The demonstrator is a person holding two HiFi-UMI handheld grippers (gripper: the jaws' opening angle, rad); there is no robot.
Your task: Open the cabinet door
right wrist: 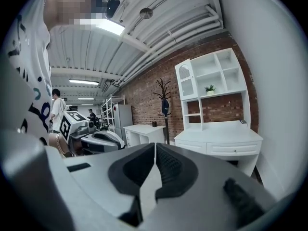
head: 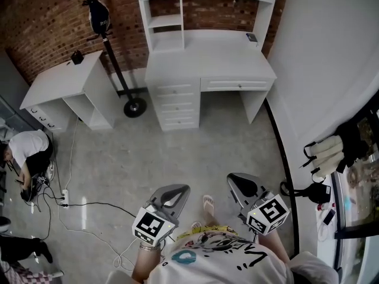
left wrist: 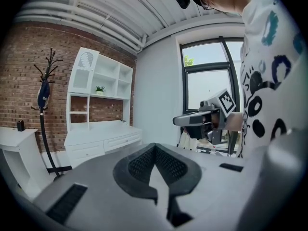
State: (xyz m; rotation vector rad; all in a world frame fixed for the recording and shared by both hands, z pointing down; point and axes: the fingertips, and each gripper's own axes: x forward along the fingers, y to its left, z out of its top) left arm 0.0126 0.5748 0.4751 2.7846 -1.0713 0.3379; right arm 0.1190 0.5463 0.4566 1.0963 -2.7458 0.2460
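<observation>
A white desk with a shelf hutch (head: 208, 52) stands against the brick wall across the floor from me. The hutch has a small arched glass door (left wrist: 86, 64) at its top left, which appears again in the right gripper view as the arched door (right wrist: 186, 80), and it looks closed. Drawers (head: 176, 105) fill the desk's left side. My left gripper (head: 180, 188) and right gripper (head: 232, 177) are held side by side low in the head view, well short of the desk and pointing toward it. Both are shut with nothing between the pads: left gripper (left wrist: 154, 146), right gripper (right wrist: 155, 144).
A smaller white side desk (head: 65, 90) stands to the left. A black coat stand (head: 112, 52) has its round base (head: 135, 107) between the two desks. Cables and a power strip (head: 65, 199) lie on the floor at left, near a crouching person (head: 26, 152). A curved white wall (head: 320, 58) closes the right side.
</observation>
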